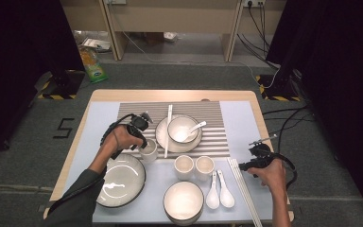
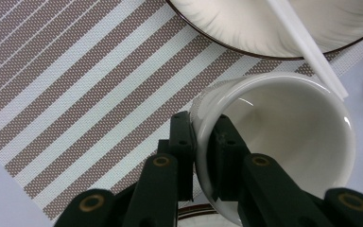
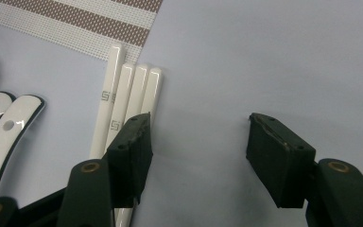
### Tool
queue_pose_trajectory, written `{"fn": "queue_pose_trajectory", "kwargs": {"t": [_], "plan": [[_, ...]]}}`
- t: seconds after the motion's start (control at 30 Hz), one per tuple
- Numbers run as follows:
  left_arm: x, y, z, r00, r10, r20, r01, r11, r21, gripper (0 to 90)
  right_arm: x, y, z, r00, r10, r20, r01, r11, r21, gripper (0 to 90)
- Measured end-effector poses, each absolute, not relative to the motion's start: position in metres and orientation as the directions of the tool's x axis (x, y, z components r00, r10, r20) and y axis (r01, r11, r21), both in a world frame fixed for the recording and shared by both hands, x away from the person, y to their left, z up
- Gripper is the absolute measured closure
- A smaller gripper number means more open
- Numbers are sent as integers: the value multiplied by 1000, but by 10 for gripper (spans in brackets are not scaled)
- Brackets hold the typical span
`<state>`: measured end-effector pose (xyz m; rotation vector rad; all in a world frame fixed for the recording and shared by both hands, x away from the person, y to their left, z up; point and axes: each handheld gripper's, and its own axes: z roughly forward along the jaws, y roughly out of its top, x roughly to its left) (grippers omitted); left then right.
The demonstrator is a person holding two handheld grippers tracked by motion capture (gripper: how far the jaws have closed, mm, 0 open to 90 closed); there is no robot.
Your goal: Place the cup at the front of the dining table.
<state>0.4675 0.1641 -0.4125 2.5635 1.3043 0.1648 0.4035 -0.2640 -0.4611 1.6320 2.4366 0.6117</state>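
Wooden table w/ pale blue cover and a striped mat [image 1: 227, 127] in the middle, dark curtains both sides, cables on the floor behind.

Looks like table-setting work. Left gripper [image 1: 143, 142] has a white cup [image 1: 148, 151] by the rim: in left gripper view the jaws are nearly closed, pinching the wall of the cup [image 2: 283, 142], one jaw inside, one outside. Cup sits at the mat's lower-left corner, just beside the plate [image 1: 163, 142] that carries a bowl [image 1: 182, 128] and spoon [image 1: 194, 127]. Can't tell if the cup is resting on the table or lifted slightly. One white chopstick [image 1: 168, 130] lies along the plate's left edge, close to the cup.

Right gripper [image 1: 241, 165] is wide open, holding nothing. Right gripper view: jaws hang over bare cover, with the chopstick bundle [image 3: 125, 104] by one jaw.

Progress, my read: one place on the mat is partly laid (plate, bowl, spoon, chopstick), cup going in now. Left over off the mat: two cups [image 1: 194, 166], two spoons [image 1: 220, 189], a second bowl [image 1: 183, 201], big plate [image 1: 120, 179], the chopsticks. So roughly midway at best. Right grip looks staged for the chopsticks next, but that's a guess.
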Motion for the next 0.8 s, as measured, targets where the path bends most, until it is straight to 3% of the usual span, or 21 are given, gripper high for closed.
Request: {"fn": "queue_pose_trajectory", "kwargs": {"t": [0.8], "plan": [[478,167,-419,542,840,-25,808,-513,290,801,403,-263,-461,-398,912,99,851,327,412,405]]}}
